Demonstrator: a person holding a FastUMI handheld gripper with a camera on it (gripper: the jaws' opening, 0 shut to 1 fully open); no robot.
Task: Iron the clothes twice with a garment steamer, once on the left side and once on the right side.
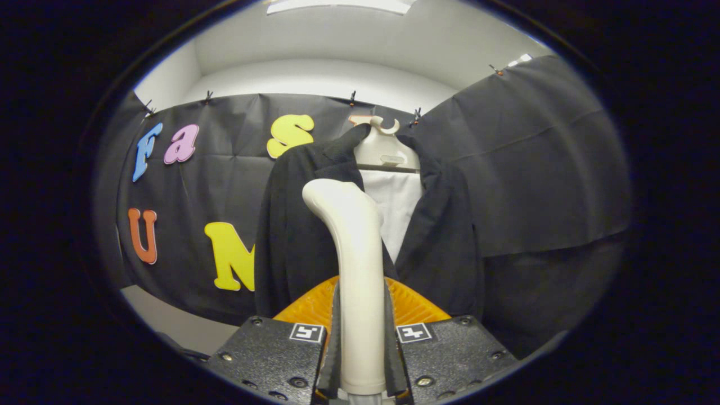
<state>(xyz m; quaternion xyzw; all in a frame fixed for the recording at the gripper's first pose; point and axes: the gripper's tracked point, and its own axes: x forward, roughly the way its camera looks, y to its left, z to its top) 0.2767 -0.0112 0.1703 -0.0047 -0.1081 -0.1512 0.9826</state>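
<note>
We have the gripper (363, 343) with its fingers closed on the handle of the garment steamer (351, 264), both pressing its sides, so the tool is firmly in hand. The steamer's long axis runs straight up and forward from between the fingers, and its head curves over toward the left at the top. Directly beyond it hangs the dark jacket (444, 236) on a pale hanger (385, 149), with a white shirt panel (399, 205) showing between the lapels. The steamer head sits against, or just in front of, the jacket's left front panel (287, 242) near the lapel; we cannot tell whether it touches the cloth. We judge the coming stroke runs down that panel, along the garment's vertical length, with the other panel left for a second pass. The steamer body hides the middle of the jacket, the hem is cut off behind the fingers, and the steam face points away from us.
</note>
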